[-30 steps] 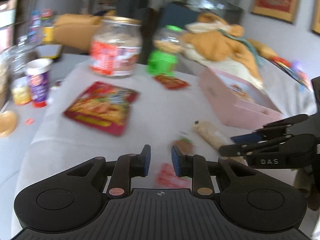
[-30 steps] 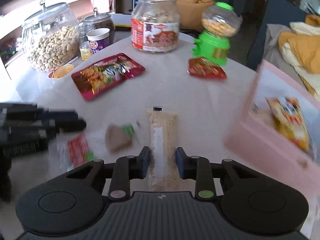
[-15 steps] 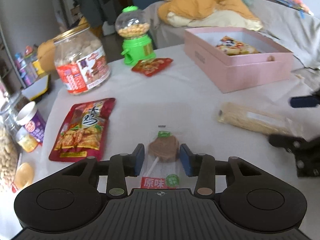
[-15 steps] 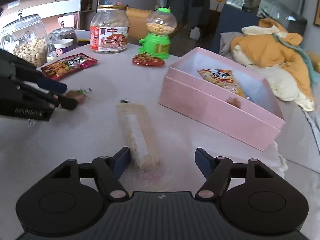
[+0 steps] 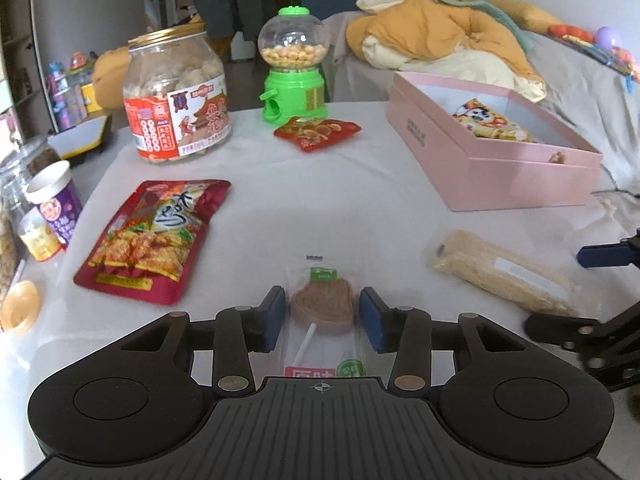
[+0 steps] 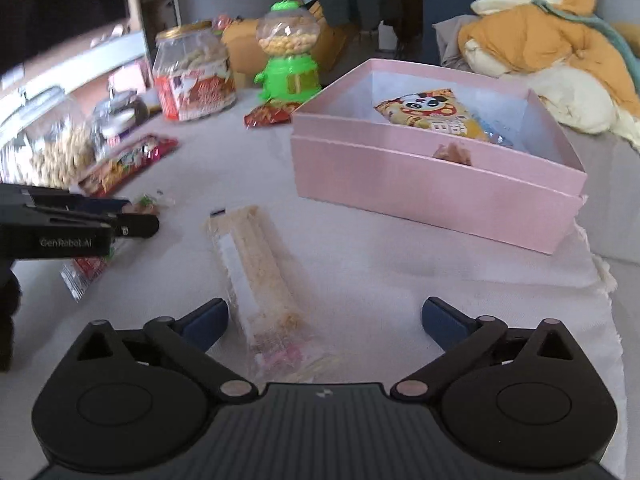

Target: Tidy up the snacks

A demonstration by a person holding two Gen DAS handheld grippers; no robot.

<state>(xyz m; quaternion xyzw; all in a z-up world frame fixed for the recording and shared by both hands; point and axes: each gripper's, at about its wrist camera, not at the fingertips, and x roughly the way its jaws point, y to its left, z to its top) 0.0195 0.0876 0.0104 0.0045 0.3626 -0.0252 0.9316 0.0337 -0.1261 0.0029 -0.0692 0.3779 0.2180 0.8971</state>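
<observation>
**Jaws around the lollipop, bar under the open gripper**

Left gripper (image 5: 322, 313): jaws part open, blue pads flanking the lollipop (image 5: 322, 309) on both sides, a sliver of gap at each pad; contact not certain. Low over the white cloth (image 5: 320, 200), near its front edge.

Lollipop: flat brown ridged disc, roughly heart-shaped, on a white stick, sealed in a clear wrapper with a green tab at the far end and red and green print at the near end. Flat on the cloth, stick pointing back toward the camera.

Right gripper (image 6: 325, 318): jaws spread wide, holding nothing. Bar (image 6: 256, 276) lying between them but nearer the left finger, apart from the right one. Long, pale, crumbly-looking, in a clear crinkled wrapper with a white label strip; near end under the gripper, far end angled away to the left.

Pink box (image 6: 436, 184): smooth card, rectangular, open on top, on the cloth beyond the bar to the right. Inside, a yellow packet (image 6: 432, 114) with a panda face and a small brown piece (image 6: 452, 151) against the near wall.

Farther left on the cloth: large red glossy pouch (image 5: 154, 240), small red pouch (image 5: 318, 133), clear plastic jar (image 5: 176, 96) with a gold lid and red label, green dispenser (image 5: 294, 68) with a clear globe of round yellow pieces.
</observation>
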